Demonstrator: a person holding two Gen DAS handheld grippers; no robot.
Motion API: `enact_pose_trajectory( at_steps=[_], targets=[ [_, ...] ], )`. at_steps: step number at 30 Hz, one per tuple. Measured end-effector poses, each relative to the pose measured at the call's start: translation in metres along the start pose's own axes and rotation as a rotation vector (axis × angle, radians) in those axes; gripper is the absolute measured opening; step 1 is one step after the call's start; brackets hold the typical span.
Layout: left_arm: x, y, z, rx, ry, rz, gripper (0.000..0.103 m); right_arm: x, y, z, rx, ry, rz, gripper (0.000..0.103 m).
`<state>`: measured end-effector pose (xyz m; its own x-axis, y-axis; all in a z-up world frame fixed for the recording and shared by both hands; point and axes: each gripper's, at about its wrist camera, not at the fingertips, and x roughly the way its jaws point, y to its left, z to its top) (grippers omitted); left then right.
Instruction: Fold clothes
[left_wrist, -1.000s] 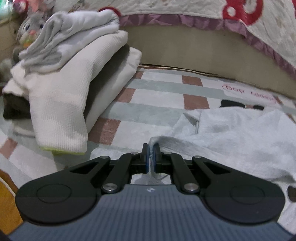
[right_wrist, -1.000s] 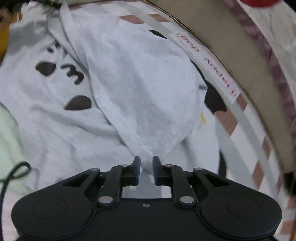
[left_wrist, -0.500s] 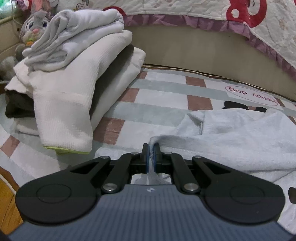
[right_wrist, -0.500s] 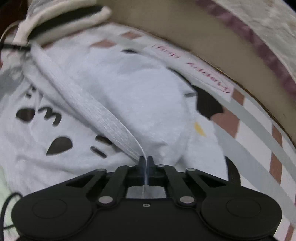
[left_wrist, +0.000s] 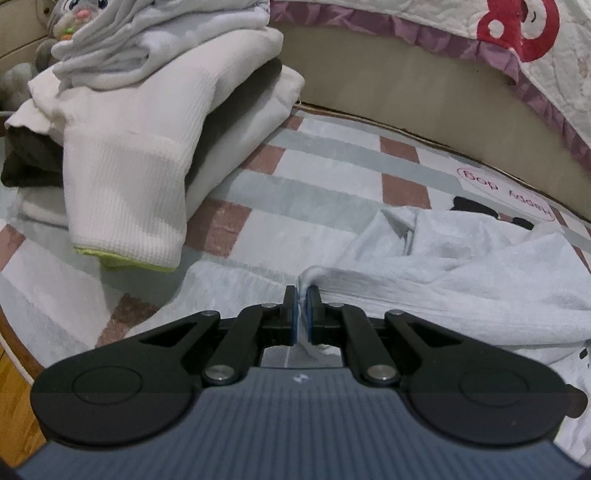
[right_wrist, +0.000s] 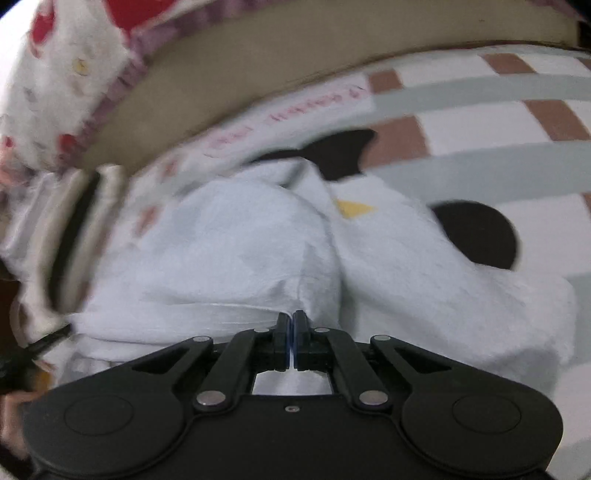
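A pale grey-white garment (left_wrist: 461, 266) lies crumpled on a checked blanket (left_wrist: 332, 173). My left gripper (left_wrist: 302, 295) is shut on its ribbed hem, which stretches off to the right. In the right wrist view the same garment (right_wrist: 229, 251) bulges in front of my right gripper (right_wrist: 291, 321), which is shut on a fold of the ribbed hem. This view is blurred by motion.
A stack of folded white and grey clothes (left_wrist: 147, 110) sits at the left, with a plush rabbit (left_wrist: 77, 14) behind it. A beige bed side (left_wrist: 406, 85) with a quilt (left_wrist: 517, 33) runs along the back. Wooden floor (left_wrist: 14, 406) shows at the lower left.
My right gripper closed on the garment and swung it over toward the bed side. My left gripper kept its hold on the hem and moved slightly closer to the stack.
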<state>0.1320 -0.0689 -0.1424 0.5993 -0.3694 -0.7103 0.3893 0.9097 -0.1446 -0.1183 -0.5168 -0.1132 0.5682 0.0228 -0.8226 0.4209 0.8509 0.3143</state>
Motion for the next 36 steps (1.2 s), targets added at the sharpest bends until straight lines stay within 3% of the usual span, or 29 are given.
enact_pose_trajectory(
  at_steps=[2, 6, 8, 9, 12, 14, 16, 20, 23, 27, 31, 32, 34, 36],
  targets=[
    [0.001, -0.002, -0.001, 0.010, 0.000, 0.006, 0.005, 0.005, -0.004, 0.000, 0.050, 0.024, 0.001, 0.001],
    [-0.001, -0.003, 0.000, 0.024, -0.010, 0.010, 0.005, 0.012, 0.026, -0.003, -0.123, 0.061, -0.136, 0.006],
    [-0.004, -0.003, 0.001, 0.027, -0.027, 0.006, 0.004, 0.014, 0.040, -0.005, -0.205, 0.054, -0.200, 0.003],
    [-0.009, -0.006, 0.003, 0.048, -0.055, 0.003, 0.003, 0.007, 0.044, -0.004, -0.224, 0.020, -0.194, 0.001],
    [-0.029, -0.020, 0.009, 0.129, -0.180, -0.032, 0.003, -0.043, 0.051, 0.003, -0.203, -0.265, -0.084, 0.001],
    [-0.033, -0.027, 0.015, 0.154, -0.218, -0.067, 0.003, -0.060, 0.039, 0.014, -0.089, -0.342, 0.036, 0.001],
    [-0.025, -0.031, 0.021, 0.165, -0.206, -0.088, 0.004, -0.056, 0.024, 0.023, 0.019, -0.379, 0.049, 0.001],
    [0.000, -0.027, 0.028, 0.129, -0.108, -0.109, 0.004, -0.019, 0.002, 0.025, 0.140, -0.374, -0.198, 0.001],
    [0.008, -0.019, 0.028, 0.086, -0.067, -0.116, 0.004, 0.006, -0.002, 0.017, 0.117, -0.370, -0.316, 0.001],
    [0.012, -0.009, 0.029, 0.026, -0.043, -0.120, 0.004, 0.012, -0.007, 0.020, 0.118, -0.362, -0.291, 0.002],
    [0.013, 0.008, 0.032, -0.071, -0.036, -0.134, 0.004, 0.010, -0.010, 0.017, 0.156, -0.307, -0.255, 0.012],
    [0.013, 0.013, 0.033, -0.104, -0.030, -0.150, 0.004, 0.010, -0.010, 0.016, 0.168, -0.288, -0.254, 0.013],
    [0.015, 0.017, 0.032, -0.149, -0.008, -0.198, 0.004, 0.012, -0.009, 0.013, 0.169, -0.257, -0.269, 0.028],
    [0.018, 0.021, 0.031, -0.191, 0.016, -0.248, 0.004, 0.011, -0.008, 0.012, 0.168, -0.257, -0.298, 0.029]
  ],
)
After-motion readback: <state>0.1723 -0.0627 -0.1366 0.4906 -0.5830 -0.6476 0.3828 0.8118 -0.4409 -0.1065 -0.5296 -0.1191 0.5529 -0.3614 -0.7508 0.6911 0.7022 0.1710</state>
